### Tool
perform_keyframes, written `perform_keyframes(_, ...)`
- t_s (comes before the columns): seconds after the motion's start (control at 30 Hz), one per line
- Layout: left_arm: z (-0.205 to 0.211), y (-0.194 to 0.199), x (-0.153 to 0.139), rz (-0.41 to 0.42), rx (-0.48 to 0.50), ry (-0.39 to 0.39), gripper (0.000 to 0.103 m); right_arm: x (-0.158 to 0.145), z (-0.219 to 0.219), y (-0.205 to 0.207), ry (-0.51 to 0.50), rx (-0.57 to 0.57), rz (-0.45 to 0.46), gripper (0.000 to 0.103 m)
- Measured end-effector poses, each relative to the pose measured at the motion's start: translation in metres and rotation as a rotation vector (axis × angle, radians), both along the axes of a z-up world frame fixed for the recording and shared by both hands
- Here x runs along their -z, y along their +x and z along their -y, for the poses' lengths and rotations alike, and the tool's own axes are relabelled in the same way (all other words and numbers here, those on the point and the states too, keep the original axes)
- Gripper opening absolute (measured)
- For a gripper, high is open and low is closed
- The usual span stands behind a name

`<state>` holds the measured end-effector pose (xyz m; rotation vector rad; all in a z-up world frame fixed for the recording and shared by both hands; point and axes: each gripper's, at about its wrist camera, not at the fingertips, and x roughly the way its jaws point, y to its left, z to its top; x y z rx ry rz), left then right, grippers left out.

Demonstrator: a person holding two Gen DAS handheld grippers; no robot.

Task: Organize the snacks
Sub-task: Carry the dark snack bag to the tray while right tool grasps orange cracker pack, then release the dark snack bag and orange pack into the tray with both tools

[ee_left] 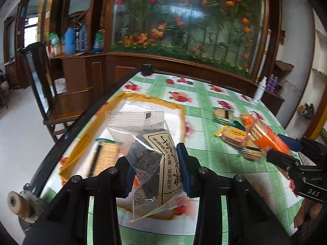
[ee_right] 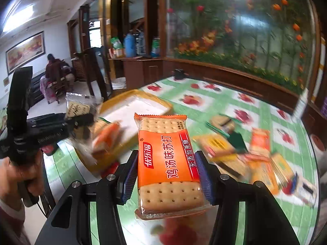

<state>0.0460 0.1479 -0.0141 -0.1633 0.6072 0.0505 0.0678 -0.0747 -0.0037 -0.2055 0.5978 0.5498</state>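
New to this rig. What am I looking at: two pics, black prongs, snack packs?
No robot: a person holds a two-finger claw in each hand, each with a fisheye camera looking along its fingers. The left-wrist view shows the left claw shut on a clear dark snack packet. The right-wrist view shows the right claw shut on an orange cracker pack. Below lies a green fruit-print tablecloth, a yellow-rimmed tray with some packs inside, and a pile of loose packs.
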Motion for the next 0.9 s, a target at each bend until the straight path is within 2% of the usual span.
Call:
perform_keyframes(0.4, -0.048, 0.006, 0.012, -0.032, -0.107, -0.001, 0.035, -0.001, -0.097, 0.028, -0.009, -0.120, 0.040, 0.055)
perform_keyframes(0.7, -0.057, 0.024, 0.022, -0.073, -0.125, 0.001, 0.035, 0.014, -0.128, 0.062, 0.043, -0.154, -0.011, 0.055)
perform_keyframes(0.9, -0.056, 0.035, 0.029, -0.099, -0.124, 0.021, 0.035, 0.041, -0.139, 0.095, 0.071, -0.139, -0.105, 0.055)
